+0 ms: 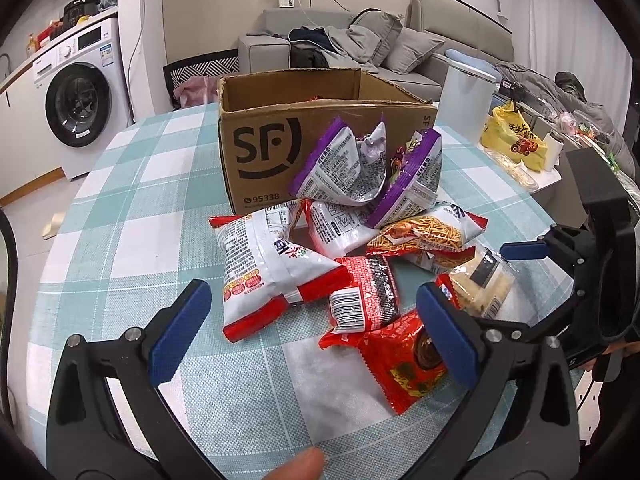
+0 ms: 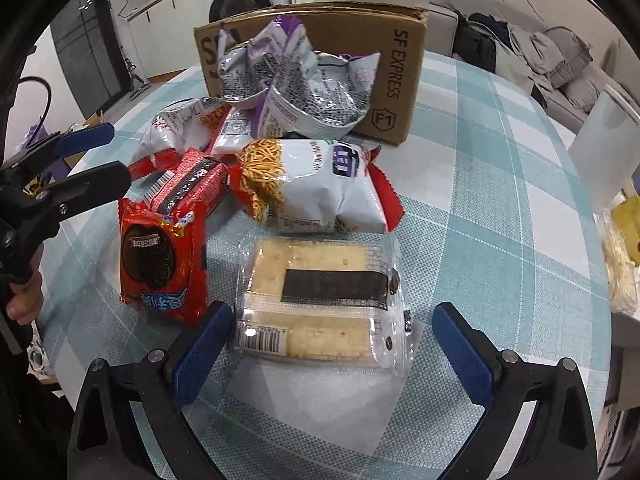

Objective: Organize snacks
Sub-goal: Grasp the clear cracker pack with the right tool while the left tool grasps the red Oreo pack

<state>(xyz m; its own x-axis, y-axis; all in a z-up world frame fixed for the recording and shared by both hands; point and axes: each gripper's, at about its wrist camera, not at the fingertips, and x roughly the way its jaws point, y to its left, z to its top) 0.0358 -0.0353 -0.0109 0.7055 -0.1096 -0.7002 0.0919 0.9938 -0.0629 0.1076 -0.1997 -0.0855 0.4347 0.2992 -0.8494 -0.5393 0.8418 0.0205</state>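
The right gripper (image 2: pixel 332 344) stands wide open astride the clear cracker pack (image 2: pixel 320 300), which lies flat on the checked tablecloth (image 2: pixel 500 208) in front of the SF cardboard box (image 2: pixel 404 68). Centre both pads on the pack's long edges before closing, keeping clear of the red cookie packet (image 2: pixel 162 258) just beside it. The left gripper (image 1: pixel 316 332) hangs open and empty.

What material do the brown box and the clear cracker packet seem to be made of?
The brown SF-printed box: corrugated cardboard, matte; its cut rim shows layered edges. The clear cracker packet: thin transparent plastic film, probably over a plastic tray; it is glossy with glare, and the crackers show through.
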